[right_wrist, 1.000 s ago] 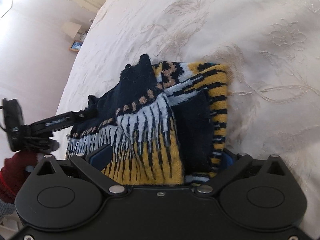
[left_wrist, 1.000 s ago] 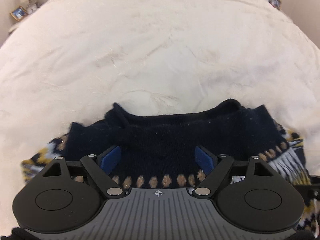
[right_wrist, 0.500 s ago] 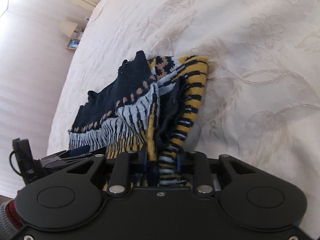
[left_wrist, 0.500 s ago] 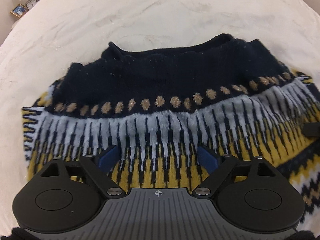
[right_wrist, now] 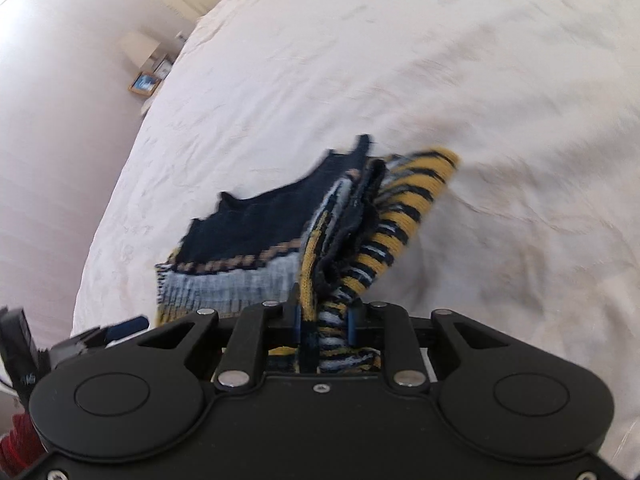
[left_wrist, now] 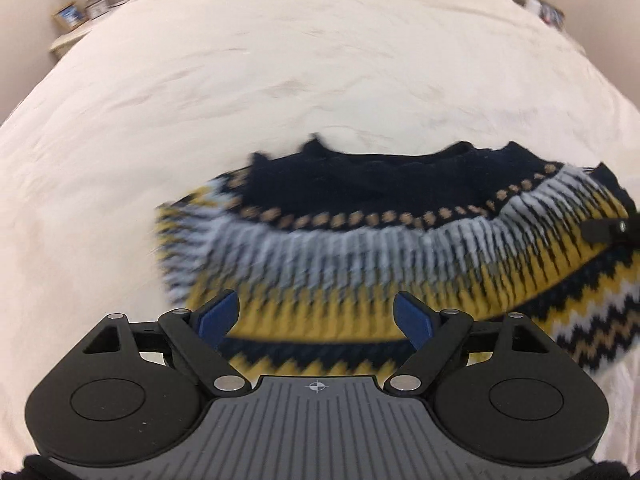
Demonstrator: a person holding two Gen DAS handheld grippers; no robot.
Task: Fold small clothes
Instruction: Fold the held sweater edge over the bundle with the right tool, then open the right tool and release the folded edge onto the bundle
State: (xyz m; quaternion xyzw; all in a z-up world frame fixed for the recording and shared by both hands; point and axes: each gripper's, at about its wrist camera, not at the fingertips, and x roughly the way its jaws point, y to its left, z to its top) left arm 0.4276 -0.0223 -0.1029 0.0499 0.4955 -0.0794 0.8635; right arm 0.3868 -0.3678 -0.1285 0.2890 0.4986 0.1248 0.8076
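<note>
- While the cream embroidered bedspread [left_wrist: 280, 80] is filling both views, a framed picture [right_wrist: 145, 83] is standing far left by the pale wall.
- You are holding the left gripper [left_wrist: 316, 316] with jaws spread, above the near hem of the sweater [left_wrist: 360, 240].
- Your right gripper [right_wrist: 323, 320] is pinching the sweater's right edge, lifting navy, yellow and white patterned knit into bunched folds.

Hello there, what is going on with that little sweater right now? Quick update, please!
Left tool open, hovering over sweater. Right tool shut on sweater's striped edge, lifting it off the white bedspread. Nothing in the way.
</note>
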